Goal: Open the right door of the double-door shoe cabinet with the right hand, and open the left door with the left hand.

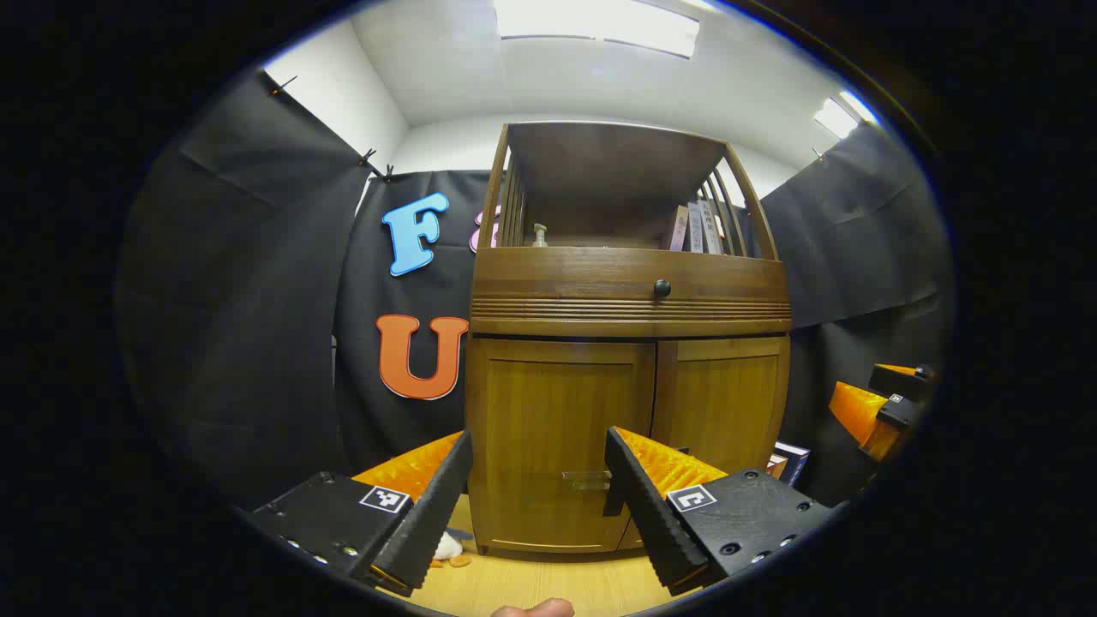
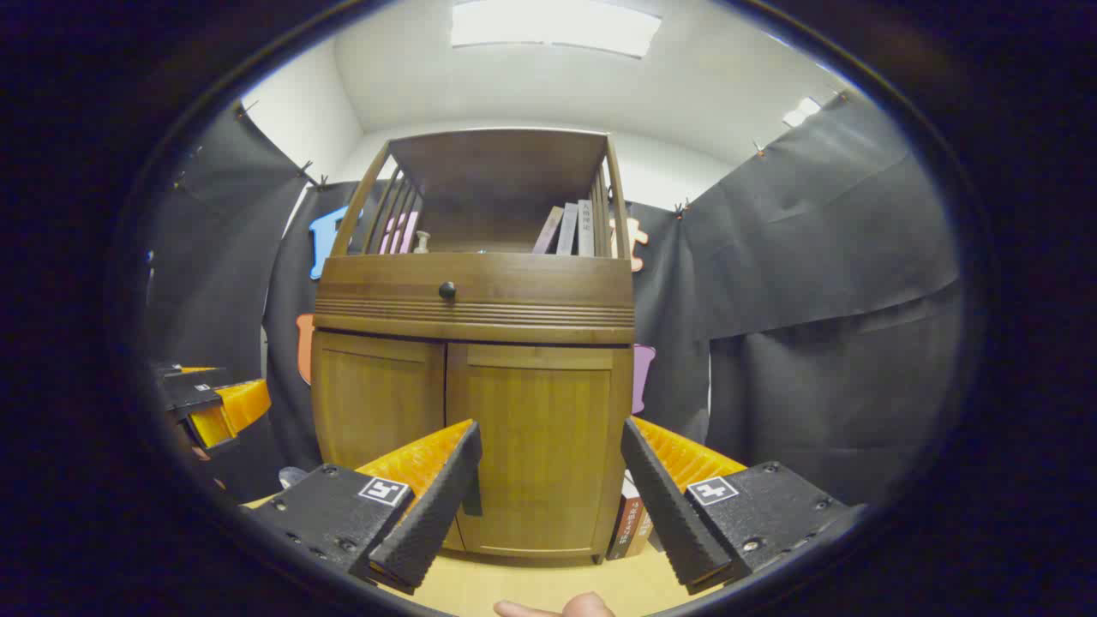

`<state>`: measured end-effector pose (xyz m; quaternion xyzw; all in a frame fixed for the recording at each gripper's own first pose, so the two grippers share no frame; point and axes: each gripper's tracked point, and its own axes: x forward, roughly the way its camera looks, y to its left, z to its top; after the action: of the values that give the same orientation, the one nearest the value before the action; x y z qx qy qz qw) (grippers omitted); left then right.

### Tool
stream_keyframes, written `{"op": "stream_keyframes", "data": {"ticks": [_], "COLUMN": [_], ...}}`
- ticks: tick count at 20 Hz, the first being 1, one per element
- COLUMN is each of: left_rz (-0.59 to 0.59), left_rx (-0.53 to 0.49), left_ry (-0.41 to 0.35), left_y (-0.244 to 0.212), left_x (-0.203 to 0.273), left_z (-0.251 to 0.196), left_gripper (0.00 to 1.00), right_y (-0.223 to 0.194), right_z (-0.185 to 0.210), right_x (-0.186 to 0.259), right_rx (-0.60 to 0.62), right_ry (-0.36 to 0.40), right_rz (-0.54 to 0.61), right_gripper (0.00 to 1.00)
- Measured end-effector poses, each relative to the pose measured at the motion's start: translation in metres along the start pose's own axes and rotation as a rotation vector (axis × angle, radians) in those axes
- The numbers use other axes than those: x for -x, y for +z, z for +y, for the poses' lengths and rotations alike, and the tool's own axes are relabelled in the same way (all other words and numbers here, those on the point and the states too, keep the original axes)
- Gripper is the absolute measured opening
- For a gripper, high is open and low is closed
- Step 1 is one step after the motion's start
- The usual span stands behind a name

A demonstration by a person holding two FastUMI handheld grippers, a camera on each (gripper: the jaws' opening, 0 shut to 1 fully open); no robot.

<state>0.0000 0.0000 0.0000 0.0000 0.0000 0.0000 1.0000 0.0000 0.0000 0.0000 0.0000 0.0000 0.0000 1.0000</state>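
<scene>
My left gripper [image 1: 538, 480] gapes wide, holding nothing, aimed at the left door [image 1: 561, 446] of the shoe cabinet [image 1: 630, 300]. Cabinet stands upright on the floor, front facing me, both doors closed. My right gripper [image 2: 548, 480], equally wide and empty, faces the right door [image 2: 536, 450].

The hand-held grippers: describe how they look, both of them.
The left hand-held gripper and the right hand-held gripper match: two black wedge-shaped fingers with ribbed inner pads, orange ridged plastic behind them, black screwed mounting plates, each bearing a small square black-and-white marker. No cables or sleeves can be made out.
</scene>
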Motion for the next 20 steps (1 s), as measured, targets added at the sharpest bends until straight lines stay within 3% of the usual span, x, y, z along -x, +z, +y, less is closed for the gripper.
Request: {"op": "stream_keyframes", "data": {"ticks": [1,13,20], "left_rz": [0.006,0.074,0.109], "left_rx": [-0.002,-0.025,-0.039], "left_ry": [-0.002,0.024,0.035], "left_y": [-0.001,-0.018,-0.031], "left_x": [0.000,0.000,-0.002], "left_z": [-0.001,-0.007,-0.008], "left_gripper": [0.94,0.94,0.94], "right_y": [-0.002,-0.022,-0.045], "right_z": [0.002,0.018,0.023], "right_x": [-0.002,-0.017,-0.035], "right_rx": [0.000,0.017,0.005], "right_ry": [0.012,0.123,0.128], "right_rz": [0.013,0.111,0.202], "right_gripper": [1.00,1.00,1.00]}}
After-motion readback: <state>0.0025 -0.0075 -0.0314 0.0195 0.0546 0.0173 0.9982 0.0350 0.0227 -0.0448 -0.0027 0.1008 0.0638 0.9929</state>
